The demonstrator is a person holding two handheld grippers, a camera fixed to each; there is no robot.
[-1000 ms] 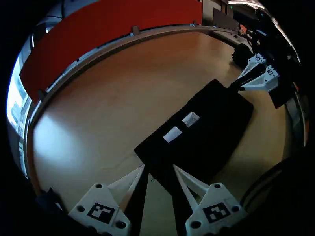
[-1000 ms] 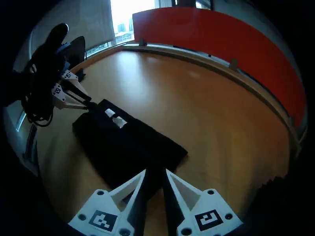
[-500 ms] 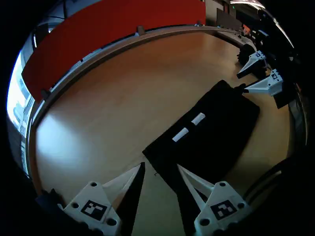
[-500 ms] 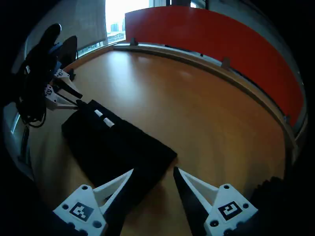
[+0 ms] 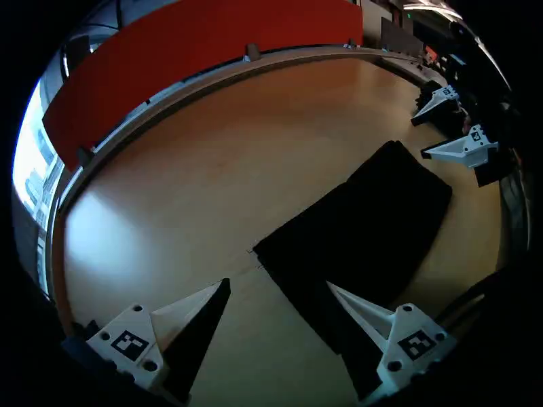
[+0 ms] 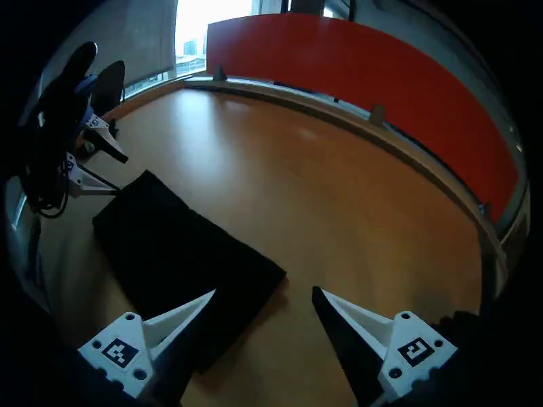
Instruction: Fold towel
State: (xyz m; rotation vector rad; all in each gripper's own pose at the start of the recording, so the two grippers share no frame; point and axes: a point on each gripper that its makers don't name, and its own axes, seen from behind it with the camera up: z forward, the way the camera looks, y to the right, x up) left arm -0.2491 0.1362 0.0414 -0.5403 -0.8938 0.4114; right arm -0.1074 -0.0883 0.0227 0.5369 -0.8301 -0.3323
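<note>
A black towel (image 5: 366, 224) lies folded flat in a long rectangle on the wooden table (image 5: 203, 176). In the left gripper view my left gripper (image 5: 277, 285) is wide open just short of the towel's near corner, with nothing between its fingers. My right gripper (image 5: 417, 138) stands open at the towel's far end, held by a hand. In the right gripper view the towel (image 6: 176, 251) stretches away to the left. My right gripper (image 6: 263, 292) is open beside its near end, and my left gripper (image 6: 121, 178) is open at the far corner.
A red divider panel (image 5: 190, 47) runs along the table's far edge, with a window (image 6: 203, 41) beyond it. Bare wood (image 6: 339, 203) spreads wide beside the towel. A person's dark sleeve and cables (image 6: 54, 136) sit behind the far gripper.
Both grippers have opened, let go of the towel's ends and drawn back a little. The towel has dropped flat, and its white labels are now hidden.
</note>
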